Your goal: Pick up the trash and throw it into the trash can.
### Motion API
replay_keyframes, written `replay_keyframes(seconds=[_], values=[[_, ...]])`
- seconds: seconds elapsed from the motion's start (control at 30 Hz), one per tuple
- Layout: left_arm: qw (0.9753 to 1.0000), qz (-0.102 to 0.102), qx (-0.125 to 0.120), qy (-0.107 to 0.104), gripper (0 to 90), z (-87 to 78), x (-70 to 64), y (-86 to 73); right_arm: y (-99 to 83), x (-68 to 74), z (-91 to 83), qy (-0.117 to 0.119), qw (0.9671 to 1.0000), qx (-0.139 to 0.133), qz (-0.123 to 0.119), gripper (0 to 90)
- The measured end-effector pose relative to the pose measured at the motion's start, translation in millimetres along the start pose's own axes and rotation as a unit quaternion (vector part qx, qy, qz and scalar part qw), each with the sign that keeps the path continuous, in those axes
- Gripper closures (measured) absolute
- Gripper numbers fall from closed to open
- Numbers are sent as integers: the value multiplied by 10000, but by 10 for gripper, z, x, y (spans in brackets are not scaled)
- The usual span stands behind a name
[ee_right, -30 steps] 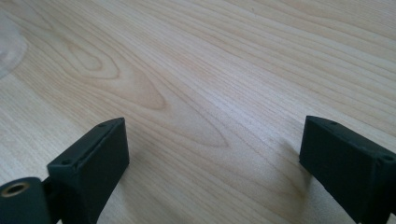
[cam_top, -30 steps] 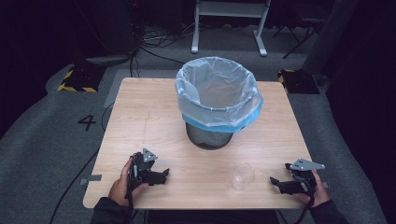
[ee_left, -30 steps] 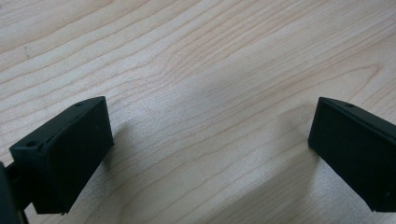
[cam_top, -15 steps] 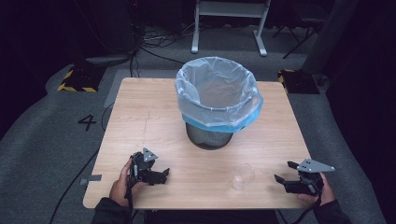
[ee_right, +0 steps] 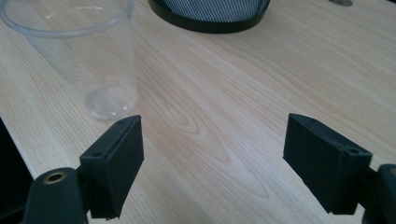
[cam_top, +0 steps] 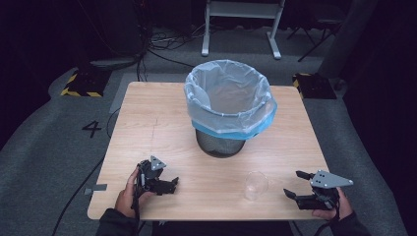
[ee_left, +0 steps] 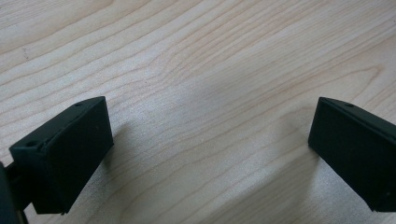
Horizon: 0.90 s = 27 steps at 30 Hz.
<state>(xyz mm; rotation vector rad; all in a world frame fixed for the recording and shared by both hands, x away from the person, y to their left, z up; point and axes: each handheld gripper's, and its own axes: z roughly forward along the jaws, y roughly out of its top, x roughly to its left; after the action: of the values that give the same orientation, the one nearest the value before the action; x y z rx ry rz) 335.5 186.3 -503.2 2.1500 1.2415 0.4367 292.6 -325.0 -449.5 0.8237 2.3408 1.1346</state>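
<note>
A clear plastic cup (cam_top: pixel 256 185) stands upright near the front edge of the wooden table (cam_top: pixel 147 123). My right gripper (cam_top: pixel 293 183) sits just right of it, open, jaws pointing left toward it with nothing between them. In the right gripper view the cup (ee_right: pixel 88 56) is ahead and to the left of the open gripper (ee_right: pixel 212 158), apart from both jaws. My left gripper (cam_top: pixel 167 184) rests at the front left, open. In the left gripper view the gripper (ee_left: pixel 210 140) has bare wood between its jaws.
A black mesh waste bin (cam_top: pixel 220 146) with a pale blue liner (cam_top: pixel 228 98) stands at the table's middle, behind the cup; its base (ee_right: pixel 210 14) is in the right gripper view. Grey floor, cables and a white stand (cam_top: pixel 241 29) lie beyond the table.
My right gripper has shifted slightly to the right, away from the cup. The left gripper and the cup have stayed put.
</note>
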Motion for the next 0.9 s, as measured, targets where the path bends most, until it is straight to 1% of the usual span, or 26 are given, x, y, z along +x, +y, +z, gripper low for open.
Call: replay_keyframes(seconds=[0.07,0.13,0.17,0.2,0.33,0.37,0.43,0.47,0.5,0.53,0.6,0.63,0.9], values=[[10000,5,4,-3,0,-1,1,0,34,32,-10,79,9999,-43,-62,202],[10000,6,3,-1,0,-1,1,0,44,47,-5,69,10000,-22,-67,204],[10000,-1,-2,1,0,0,0,0,56,59,1,130,9999,-27,-82,203],[10000,0,-2,1,0,0,0,0,80,91,8,126,9998,-18,-148,203],[10000,8,5,-2,0,-1,1,0,121,127,10,177,9996,-31,-197,203],[10000,-5,11,-15,0,-1,-1,-1,140,143,8,196,9996,-56,-183,204],[10000,1,1,-1,0,0,0,0,177,165,-4,259,9993,-109,-250,204],[10000,2,3,-10,0,0,0,0,197,185,-9,294,9992,-146,-220,205],[10000,7,4,-2,0,-1,1,0,240,211,-22,291,9989,-174,-316,205],[10000,7,3,-1,0,-1,1,0,253,218,-23,329,9987,-210,-328,206],[10000,7,4,-2,0,-1,1,0,271,234,-22,335,9987,-205,-340,207],[10000,-1,2,-8,0,0,-1,-1,305,271,-15,341,9984,-220,-401,211],[10000,19,12,-3,0,-2,2,0,381,351,11,417,9977,-257,-466,218]])
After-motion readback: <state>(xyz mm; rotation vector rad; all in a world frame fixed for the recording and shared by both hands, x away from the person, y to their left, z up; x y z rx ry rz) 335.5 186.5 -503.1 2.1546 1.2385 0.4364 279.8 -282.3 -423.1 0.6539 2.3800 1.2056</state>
